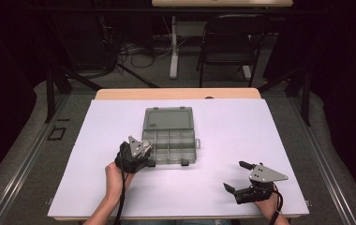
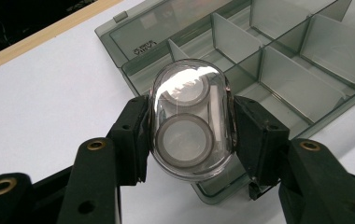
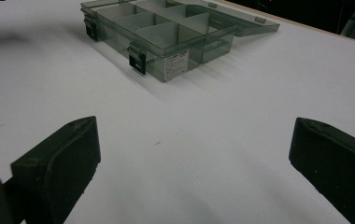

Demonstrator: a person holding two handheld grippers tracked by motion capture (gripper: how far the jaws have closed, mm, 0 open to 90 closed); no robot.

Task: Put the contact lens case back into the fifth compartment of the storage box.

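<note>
A smoky-grey compartment box (image 1: 170,138) lies open in the middle of the white table, its lid (image 1: 168,118) folded back. My left gripper (image 1: 144,151) hovers at the box's near left corner, shut on a clear oval capsule (image 2: 193,119) with two round grey discs inside it. In the left gripper view the capsule hangs over the box's (image 2: 278,70) near left compartment. My right gripper (image 1: 236,177) rests near the table's front right, jaws wide open with nothing between them; its view shows the box (image 3: 166,37) farther off.
The white sheet (image 1: 232,136) covers the table, with a wooden edge (image 1: 176,93) at the back. A black folding chair (image 1: 230,47) and a table leg (image 1: 173,47) stand beyond. Two black latches (image 3: 137,58) sit on the box's front wall.
</note>
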